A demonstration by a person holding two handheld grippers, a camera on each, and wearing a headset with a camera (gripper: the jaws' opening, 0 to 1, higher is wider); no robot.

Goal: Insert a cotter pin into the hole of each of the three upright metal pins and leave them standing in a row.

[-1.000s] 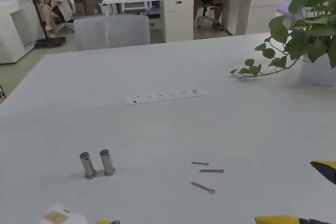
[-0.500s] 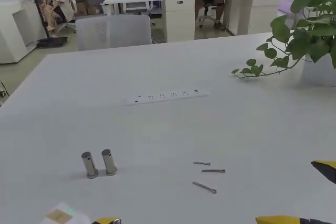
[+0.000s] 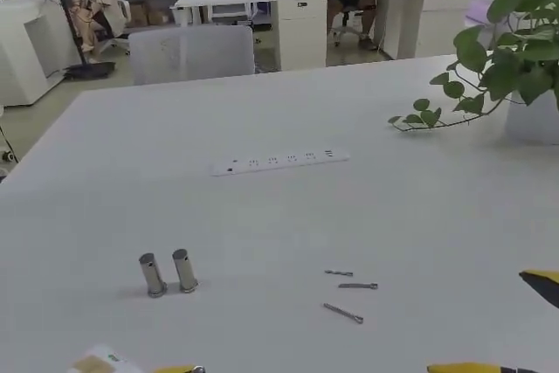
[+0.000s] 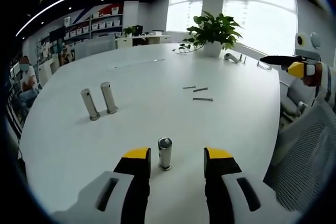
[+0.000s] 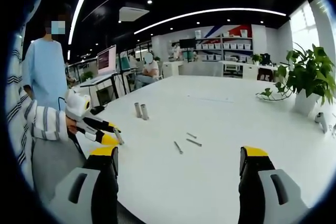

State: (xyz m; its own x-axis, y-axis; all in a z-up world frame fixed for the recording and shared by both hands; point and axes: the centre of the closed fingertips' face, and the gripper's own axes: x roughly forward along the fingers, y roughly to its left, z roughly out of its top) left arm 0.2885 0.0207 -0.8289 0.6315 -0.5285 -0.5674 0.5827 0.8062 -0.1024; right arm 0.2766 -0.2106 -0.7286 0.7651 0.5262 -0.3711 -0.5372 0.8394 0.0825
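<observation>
Two upright metal pins [image 3: 153, 275] [image 3: 184, 270] stand side by side at the left of the white table [image 3: 288, 216]. A third pin [image 4: 165, 153] stands upright between the jaws of my left gripper [image 4: 177, 156], which is open with a gap on either side of the pin. Three cotter pins [image 3: 339, 273] [image 3: 358, 286] [image 3: 343, 313] lie loose at the centre right, also seen as cotter pins [image 5: 178, 147] ahead of my right gripper [image 5: 178, 156]. That gripper is open and holds nothing. Its yellow fingertips [image 3: 541, 284] show at the lower right of the head view.
A white power strip [image 3: 279, 162] lies across the middle of the table. A potted plant [image 3: 515, 41] stands at the far right, trailing a vine onto the table. A grey chair [image 3: 192, 51] sits behind the far edge. A person [image 5: 44, 66] stands to the left.
</observation>
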